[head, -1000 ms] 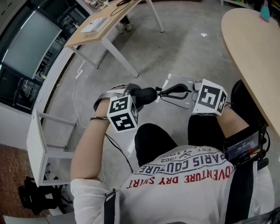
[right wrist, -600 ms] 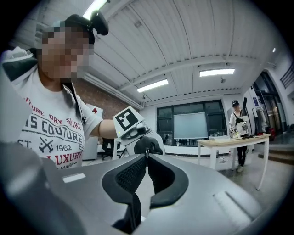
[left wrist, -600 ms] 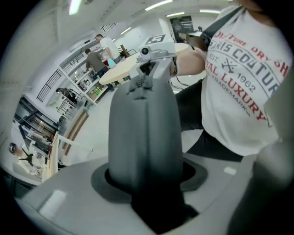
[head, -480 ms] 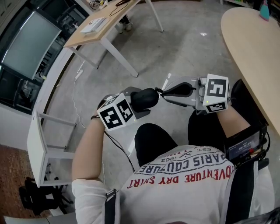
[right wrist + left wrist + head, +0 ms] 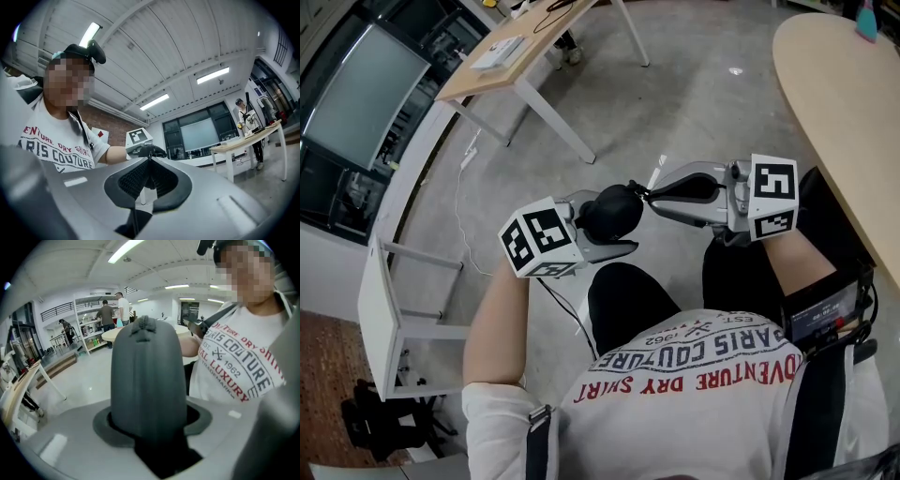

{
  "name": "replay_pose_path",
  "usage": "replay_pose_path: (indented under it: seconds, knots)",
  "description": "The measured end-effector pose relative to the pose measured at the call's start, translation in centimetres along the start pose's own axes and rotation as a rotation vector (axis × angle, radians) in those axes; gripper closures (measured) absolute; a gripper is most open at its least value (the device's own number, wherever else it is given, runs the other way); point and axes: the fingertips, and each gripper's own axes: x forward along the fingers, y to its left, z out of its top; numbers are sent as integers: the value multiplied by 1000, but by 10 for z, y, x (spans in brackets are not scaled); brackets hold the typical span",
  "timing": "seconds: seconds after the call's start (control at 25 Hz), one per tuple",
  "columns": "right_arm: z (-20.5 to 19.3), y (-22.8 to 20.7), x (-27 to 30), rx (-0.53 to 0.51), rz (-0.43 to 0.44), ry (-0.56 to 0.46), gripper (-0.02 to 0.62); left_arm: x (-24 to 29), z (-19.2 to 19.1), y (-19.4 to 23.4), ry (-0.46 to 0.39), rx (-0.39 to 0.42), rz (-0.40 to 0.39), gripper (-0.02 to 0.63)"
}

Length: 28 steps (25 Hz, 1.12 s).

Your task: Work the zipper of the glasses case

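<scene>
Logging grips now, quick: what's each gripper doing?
Left gripper: closed on the glasses case.
Right gripper: closing, pinching the zipper pull.

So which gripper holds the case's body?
The left gripper: the dark glasses case sits between its jaws. The right gripper is closing its jaws on only the zipper pull.

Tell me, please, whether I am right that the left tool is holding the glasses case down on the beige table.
Not quite: the left tool holds the glasses case in mid-air, clear of the beige table, as the head view shows.

Overhead plus close-ups (shared glasses case [image 5: 612, 213])
</scene>
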Motion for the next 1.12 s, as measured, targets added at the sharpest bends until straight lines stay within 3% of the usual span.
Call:
replay_pose_path:
  seconds: [0.28, 0.52, 0.72, 0.88, 1.0, 1.12]
  knots:
    - [7, 1, -2, 18, 7, -36, 583, 3, 11, -5, -112, -57, -33, 360]
    - [6, 1, -1, 54, 25, -46, 597, 3, 9, -7, -129, -64, -36, 362]
    - [6, 2, -1, 97, 44, -70, 597, 3, 9, -4, -125, -36, -8, 360]
    - [12, 5, 0, 125, 67, -98, 598, 1, 16, -6, -187, -16, -4, 362]
    - [13, 11, 1, 187, 125, -135, 598, -2, 21, -8, -229, 39, 27, 362]
    - [10, 16, -1, 242, 180, -152, 598, -5, 21, -8, -218, 123, 91, 362]
